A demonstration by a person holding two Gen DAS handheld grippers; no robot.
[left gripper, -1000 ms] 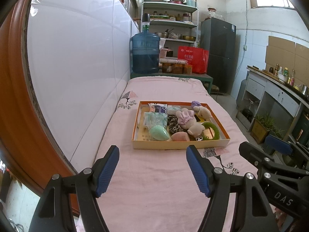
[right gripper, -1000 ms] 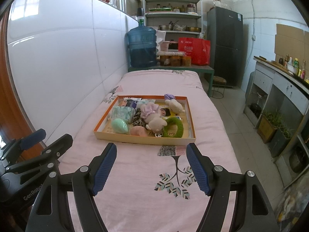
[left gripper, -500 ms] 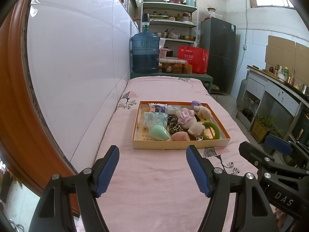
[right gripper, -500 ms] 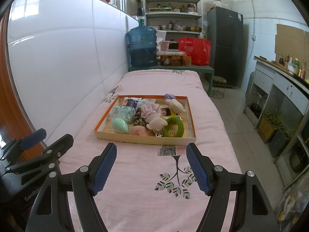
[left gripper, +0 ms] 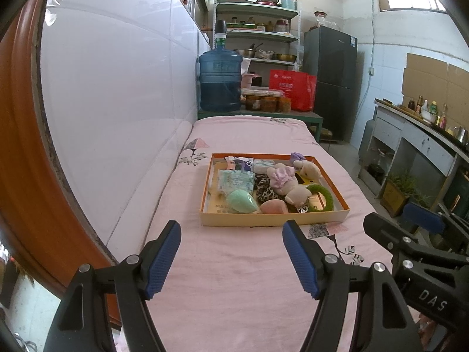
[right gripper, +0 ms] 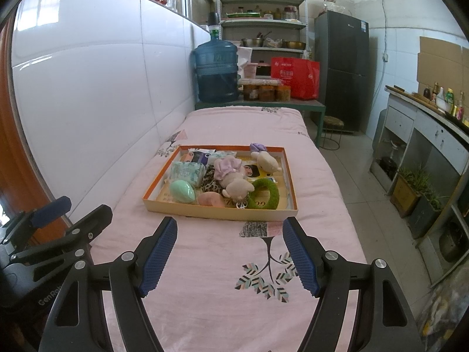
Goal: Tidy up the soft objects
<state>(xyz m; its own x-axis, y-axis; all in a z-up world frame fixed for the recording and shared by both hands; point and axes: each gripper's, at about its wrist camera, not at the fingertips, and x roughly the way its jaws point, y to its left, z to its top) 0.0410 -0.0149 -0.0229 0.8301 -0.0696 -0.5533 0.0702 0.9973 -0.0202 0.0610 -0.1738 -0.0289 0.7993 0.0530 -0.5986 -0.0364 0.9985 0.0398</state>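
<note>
1. The left claw (left gripper: 231, 256) hangs over the near end of the pink bed (left gripper: 234, 293), its two blue-padded fingers (left gripper: 164, 259) spread wide with nothing between them.
2. The right claw (right gripper: 230, 255) is beside it, likewise spread wide and holding nothing; each shows at the edge of the other's view.
3. Ahead of both claws, well apart from their fingertips, an orange-rimmed tray (right gripper: 205, 209) sits flat on the bedcover, roughly midway along the bed.
4. In the tray's near left corner lies a mint green egg-shaped sponge (right gripper: 182, 191), with a pink sponge (right gripper: 211, 199) just to its right.
5. A green fuzzy ring (right gripper: 263, 193) lies at the near right, touching a beige plush toy (right gripper: 237, 186) that wears a lilac frill.
6. A leopard-print scrunchie (right gripper: 211, 182) sits between the plush and a pale green tissue pack (right gripper: 187, 171).
7. A second small plush (right gripper: 265, 160) lies toward the tray's far right, a purple piece just behind it.
8. Beyond the bed's far end stand a blue water jug (right gripper: 216, 72) and a red bag (right gripper: 294, 77).
9. From the left claw, the tray lies ahead and slightly right; from the right claw, ahead and slightly left.
</note>
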